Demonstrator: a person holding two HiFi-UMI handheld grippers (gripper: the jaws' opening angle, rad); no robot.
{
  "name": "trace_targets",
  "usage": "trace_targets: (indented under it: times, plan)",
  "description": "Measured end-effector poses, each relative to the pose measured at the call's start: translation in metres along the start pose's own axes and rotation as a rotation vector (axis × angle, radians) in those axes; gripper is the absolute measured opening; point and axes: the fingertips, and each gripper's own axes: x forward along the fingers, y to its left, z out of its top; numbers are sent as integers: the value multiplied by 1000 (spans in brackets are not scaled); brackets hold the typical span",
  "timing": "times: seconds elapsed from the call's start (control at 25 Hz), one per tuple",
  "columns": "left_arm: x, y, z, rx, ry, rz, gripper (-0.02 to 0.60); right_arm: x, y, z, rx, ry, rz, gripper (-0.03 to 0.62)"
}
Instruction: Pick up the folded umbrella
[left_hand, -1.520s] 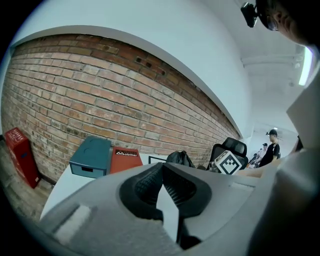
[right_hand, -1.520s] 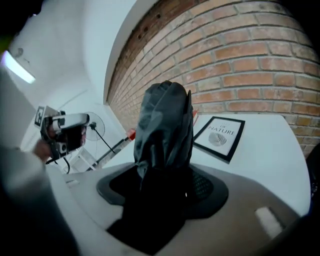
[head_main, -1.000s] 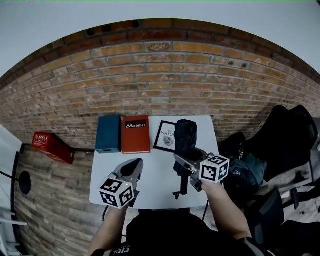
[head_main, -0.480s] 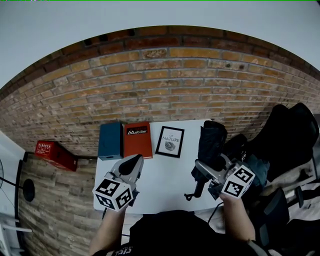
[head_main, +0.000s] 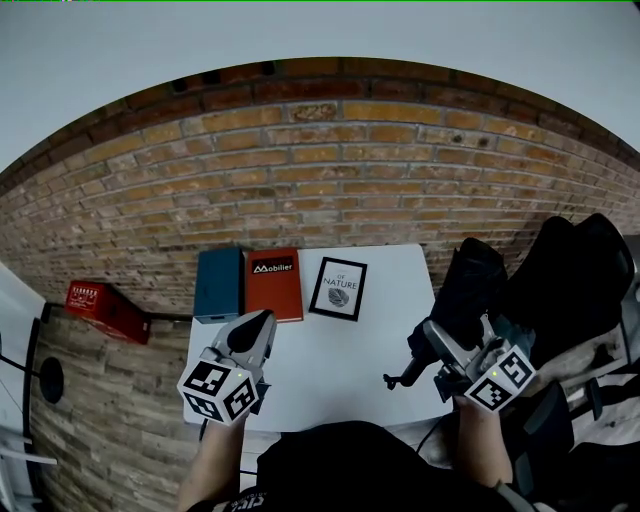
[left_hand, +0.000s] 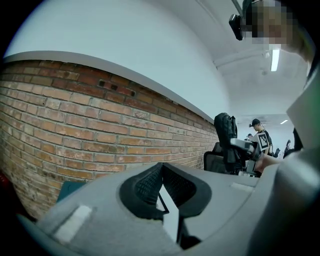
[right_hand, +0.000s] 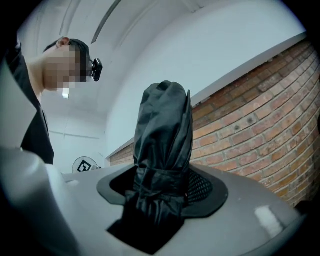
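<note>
The folded umbrella (head_main: 465, 290) is black, in its sleeve, and hangs in the air past the right edge of the white table (head_main: 340, 375). Its hooked handle (head_main: 398, 379) sticks out toward the table. My right gripper (head_main: 445, 345) is shut on the umbrella's wrapped middle. In the right gripper view the umbrella (right_hand: 164, 145) stands up between the two pads, pinched at its strap. My left gripper (head_main: 262, 322) hovers over the table's left front; in the left gripper view its pads (left_hand: 150, 182) meet at the tip with nothing between them.
A blue book (head_main: 219, 283), a red book (head_main: 274, 280) and a framed print (head_main: 338, 288) lie along the table's far edge against the brick wall (head_main: 330, 180). A red crate (head_main: 105, 305) sits on the floor at left. Black chairs and bags (head_main: 575, 280) crowd the right.
My right gripper has lifted the umbrella off the table and carried it up and to the right, past the table's edge. The left gripper has risen a little.
</note>
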Motion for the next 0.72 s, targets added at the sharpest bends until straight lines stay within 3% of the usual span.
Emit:
trace_targets:
  times: [0.4,0.72]
  plan:
    - [3,-1,-1,-1,-9,3,3,11,14,15,-59,-46,35,265]
    - [2,2,0,9,-8,13,3,20,18,11,-89,-23,40,262]
